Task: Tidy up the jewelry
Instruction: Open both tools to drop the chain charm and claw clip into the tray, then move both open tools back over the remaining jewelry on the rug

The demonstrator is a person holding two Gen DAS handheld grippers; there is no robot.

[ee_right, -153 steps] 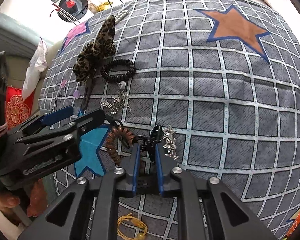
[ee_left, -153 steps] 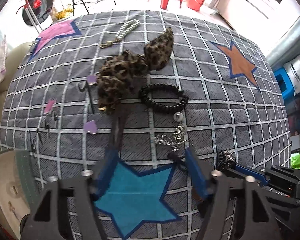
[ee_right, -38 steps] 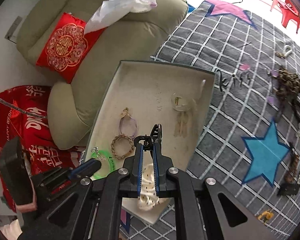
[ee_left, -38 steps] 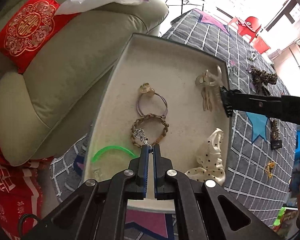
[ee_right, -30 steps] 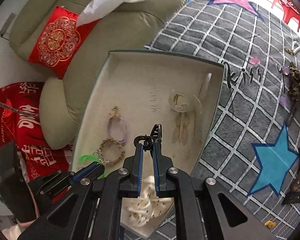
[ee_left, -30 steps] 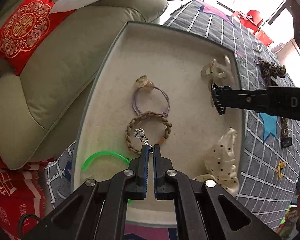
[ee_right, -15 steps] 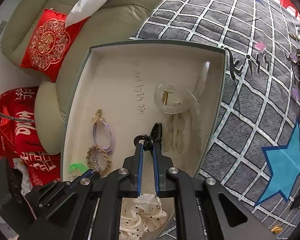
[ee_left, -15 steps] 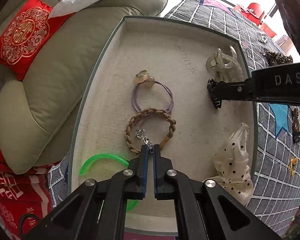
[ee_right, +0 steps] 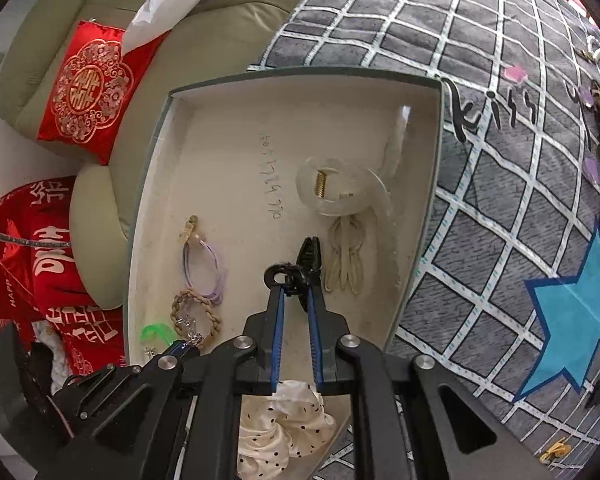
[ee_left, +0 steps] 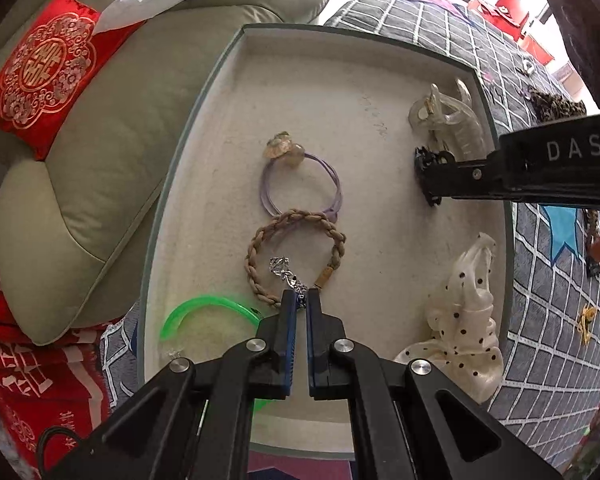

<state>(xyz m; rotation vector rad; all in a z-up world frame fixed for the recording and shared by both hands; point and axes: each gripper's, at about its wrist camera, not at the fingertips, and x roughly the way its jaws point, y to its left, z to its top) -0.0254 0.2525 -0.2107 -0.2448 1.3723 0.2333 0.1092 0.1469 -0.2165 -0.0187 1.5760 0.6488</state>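
Observation:
A cream-lined tray [ee_left: 228, 92] with a dark green rim holds several pieces. My left gripper [ee_left: 300, 298] is shut on a thin silver chain [ee_left: 282, 270], which hangs over a braided tan bracelet [ee_left: 260, 240] in the tray. My right gripper [ee_right: 296, 284] is shut on a small black claw clip [ee_right: 310, 258] and holds it above the tray floor, near a clear claw clip [ee_right: 340, 190]. The right gripper [ee_left: 430, 184] reaches in from the right in the left wrist view.
The tray also holds a purple hair tie [ee_left: 300, 184], a green bangle [ee_left: 204, 308] and a cream polka-dot scrunchie [ee_left: 468, 312]. A beige sofa [ee_left: 100, 140] with a red cushion [ee_left: 44, 68] lies to the left. Grey checked cloth [ee_right: 500, 160] with loose items lies to the right.
Both grippers have come lower and closer over the tray with their loads still held. The right gripper has shifted toward the clear claw clip.

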